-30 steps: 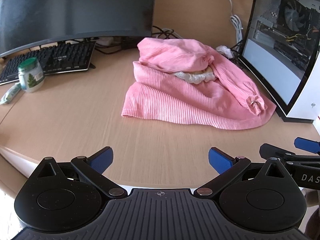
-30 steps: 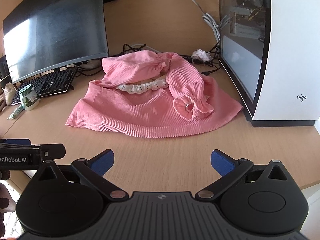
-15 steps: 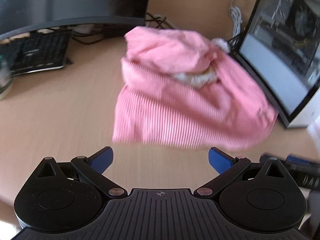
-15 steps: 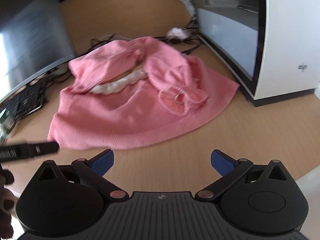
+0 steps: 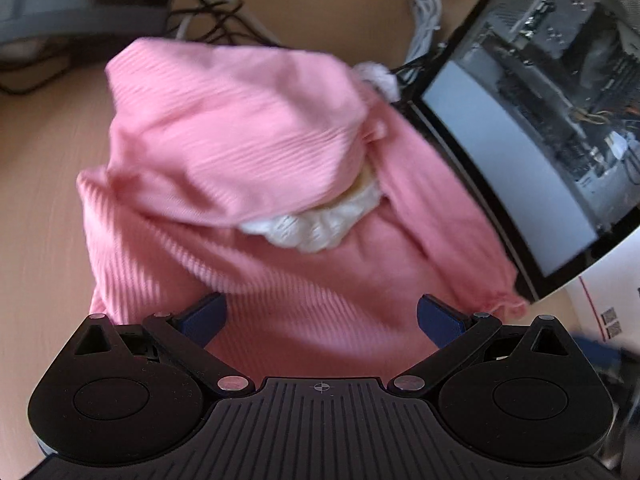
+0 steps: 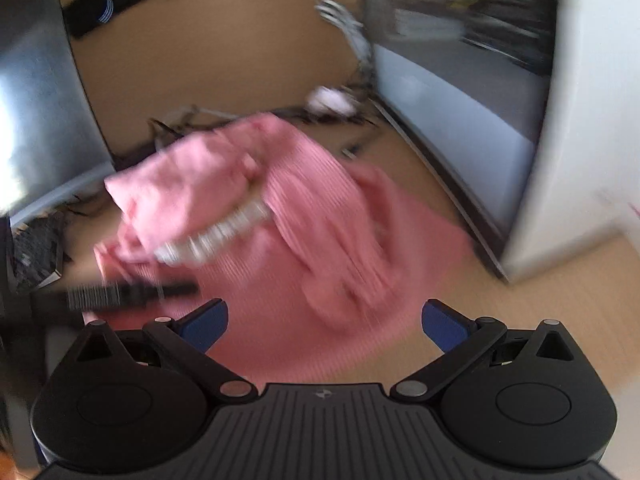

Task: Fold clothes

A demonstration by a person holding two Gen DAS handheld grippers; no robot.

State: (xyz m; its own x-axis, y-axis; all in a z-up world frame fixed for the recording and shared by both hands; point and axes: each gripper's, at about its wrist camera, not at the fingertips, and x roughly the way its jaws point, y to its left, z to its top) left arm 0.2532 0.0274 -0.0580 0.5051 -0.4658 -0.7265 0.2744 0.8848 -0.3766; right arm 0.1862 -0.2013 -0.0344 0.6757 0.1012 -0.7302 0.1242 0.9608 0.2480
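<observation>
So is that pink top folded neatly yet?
No. The pink top lies loosely bunched on the desk, one sleeve draped across, white lace collar showing.

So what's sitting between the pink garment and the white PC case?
In the right wrist view, only bare desk separates the pink garment from the white PC case; a small dark, blurred bit lies on it.

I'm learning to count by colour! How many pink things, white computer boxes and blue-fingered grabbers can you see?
Pink: 1, the pink top, with a white lace collar.
White computer boxes: 1, the PC case.
Grabbers: 2, the left gripper and the right gripper, both open.
Total: 4
</observation>
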